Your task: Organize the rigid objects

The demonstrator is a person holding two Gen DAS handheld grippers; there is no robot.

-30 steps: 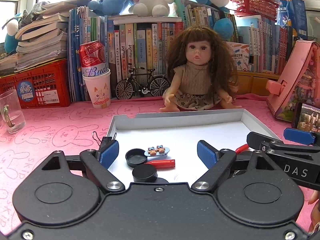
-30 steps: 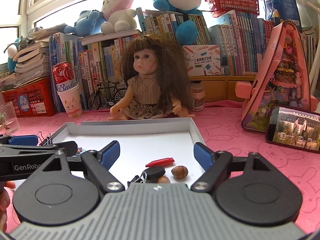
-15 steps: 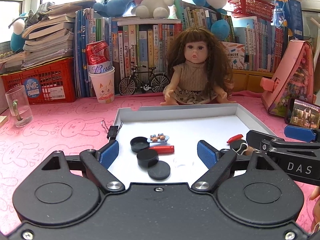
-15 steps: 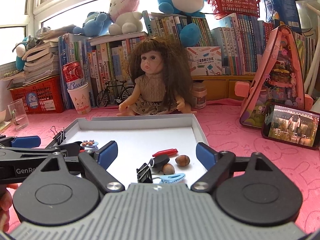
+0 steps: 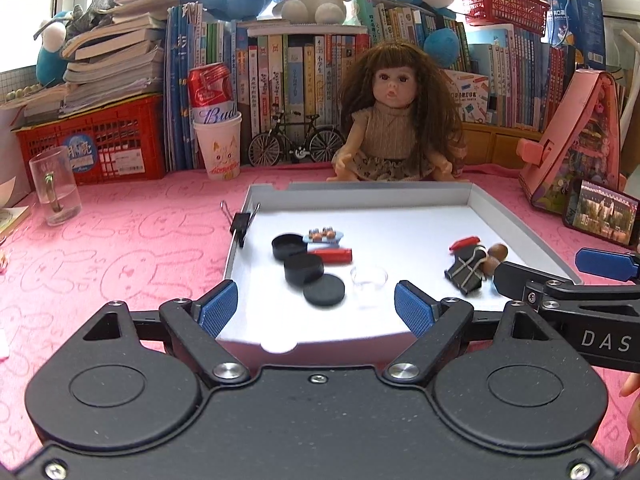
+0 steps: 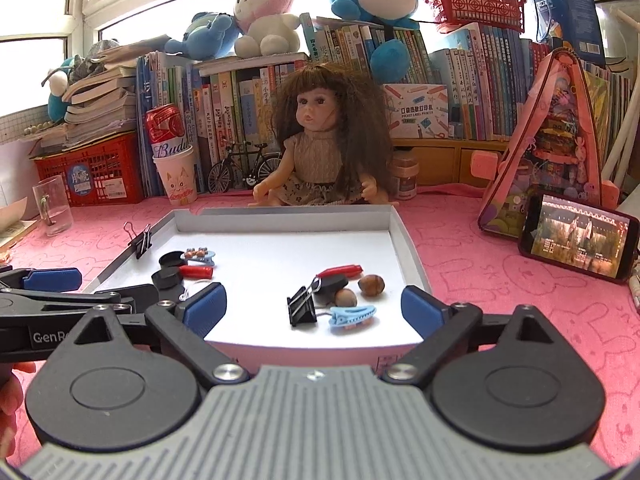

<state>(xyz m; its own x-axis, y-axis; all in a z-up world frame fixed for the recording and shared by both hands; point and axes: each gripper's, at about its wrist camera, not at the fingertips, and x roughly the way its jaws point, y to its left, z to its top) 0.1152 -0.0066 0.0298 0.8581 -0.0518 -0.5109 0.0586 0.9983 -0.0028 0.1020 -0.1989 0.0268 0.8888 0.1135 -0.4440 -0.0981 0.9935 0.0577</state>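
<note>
A: Left wrist view first. The left gripper (image 5: 316, 310) stands wide with nothing between its blue pads, hanging over the near edge of the white tray (image 5: 520, 232). Toward the tray's left edge sit three black caps (image 5: 303, 268), a red tube (image 5: 334, 256) touching them, and a small clear cup (image 5: 369, 278) nearest the pads. A binder clip (image 5: 241, 226) is clamped on the left wall.

B: And the right side of the tray?

A: A black binder clip (image 5: 466, 272), a nut (image 5: 498, 251) and a red piece (image 5: 464, 242), bunched near the right edge, with the other tool reaching in beside them.

B: Right wrist view?

A: The right gripper (image 6: 314, 310) is opening its jaws, empty, over the near edge. Just ahead lie the big binder clip (image 6: 303, 308), a blue hair clip (image 6: 352, 316), two nuts (image 6: 372, 284) and a red clip (image 6: 340, 271) on a black cap.

B: How will they handle?

A: All light and stiff, I'd judge. The nuts are round and likely to roll or squirt out, so pinch across the middle. Take the binder clip by its flat black body, not the wire loops. The clear cup looks thin; grip it gently across the rim.
</note>
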